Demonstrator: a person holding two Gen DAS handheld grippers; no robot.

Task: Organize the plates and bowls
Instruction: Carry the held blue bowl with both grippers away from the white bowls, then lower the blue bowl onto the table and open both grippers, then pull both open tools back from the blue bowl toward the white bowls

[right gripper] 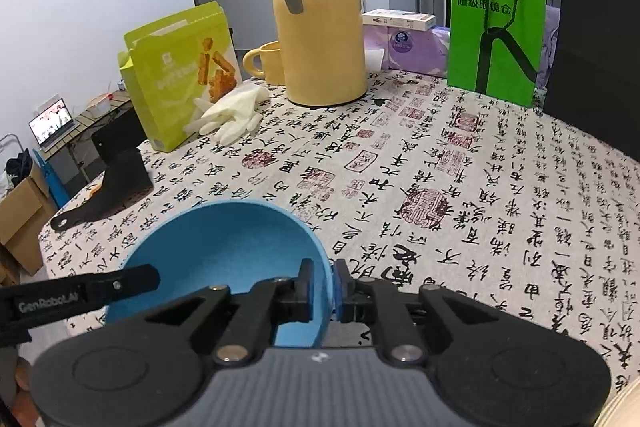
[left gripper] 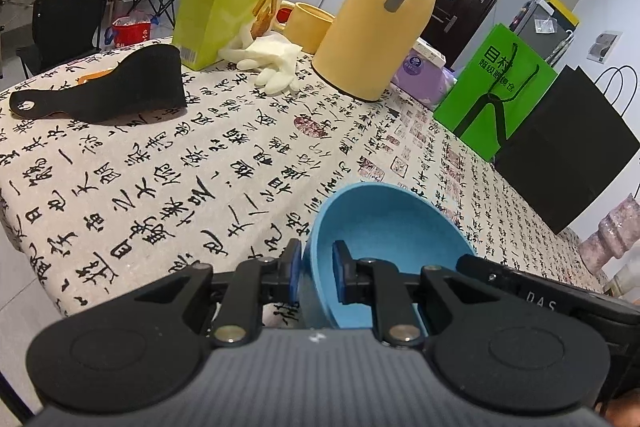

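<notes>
On the worktop (right gripper: 440, 187), covered with a calligraphy-print cloth, a yellow jug (right gripper: 318, 27) is standing far back. Near the front edge, a blue bowl (right gripper: 224, 247) is tilting between two tools. The left hand-held gripper (left gripper: 316, 269) and right hand-held gripper (right gripper: 324, 291) are each pinching its opposite rims, jaws nearly closed.

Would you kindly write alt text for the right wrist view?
The right gripper pinches the near rim of a blue bowl on a calligraphy-print tablecloth; the left gripper reaches in opposite. Behind stand a yellow jug and green bag.
</notes>
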